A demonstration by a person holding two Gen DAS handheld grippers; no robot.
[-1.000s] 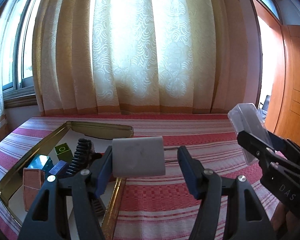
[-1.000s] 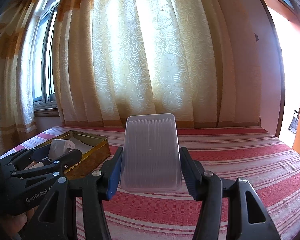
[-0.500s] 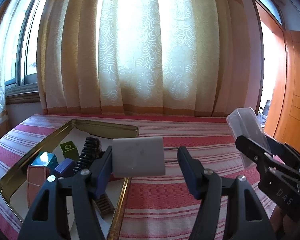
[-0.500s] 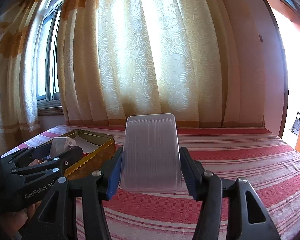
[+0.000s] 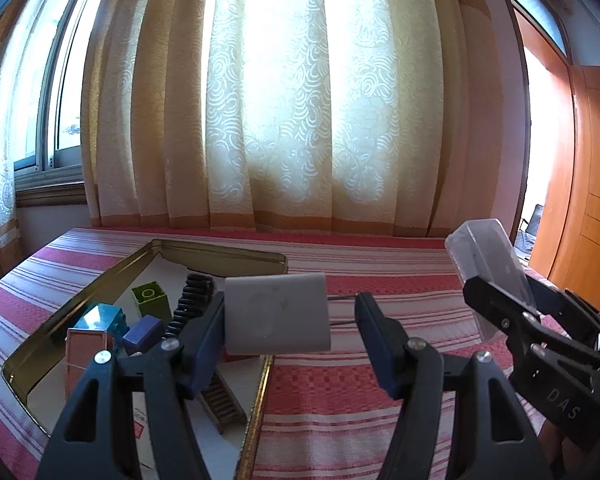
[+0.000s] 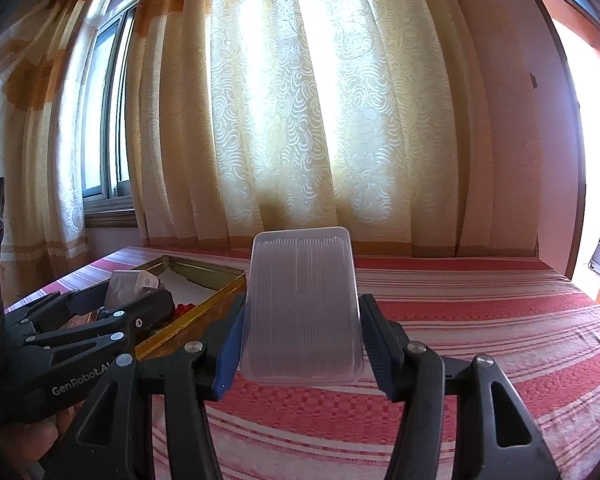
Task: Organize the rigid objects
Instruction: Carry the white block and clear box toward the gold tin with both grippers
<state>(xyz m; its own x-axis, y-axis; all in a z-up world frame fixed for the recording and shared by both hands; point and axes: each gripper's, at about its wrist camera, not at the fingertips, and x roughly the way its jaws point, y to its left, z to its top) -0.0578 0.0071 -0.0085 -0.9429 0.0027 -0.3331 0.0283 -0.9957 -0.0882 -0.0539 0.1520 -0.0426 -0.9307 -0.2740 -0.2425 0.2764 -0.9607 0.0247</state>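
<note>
A gold tin tray (image 5: 204, 254) sits on the red striped bench (image 5: 360, 380), holding a green block (image 5: 150, 300), a teal block (image 5: 102, 316), a purple block (image 5: 144, 330), a pink box (image 5: 86, 354) and a black comb (image 5: 190, 304). The left gripper (image 5: 290, 320) holds a grey matte box (image 5: 276, 312) – rounded corners, faintly smudged – though its right pad stands apart from the box. The right gripper (image 6: 300, 340) grasps a clear ribbed case (image 6: 300, 304), upright above the bench.

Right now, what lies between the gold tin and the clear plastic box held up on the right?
In the left wrist view, only bare striped cloth lies between the gold tin and the clear plastic box; nothing else rests there.
</note>
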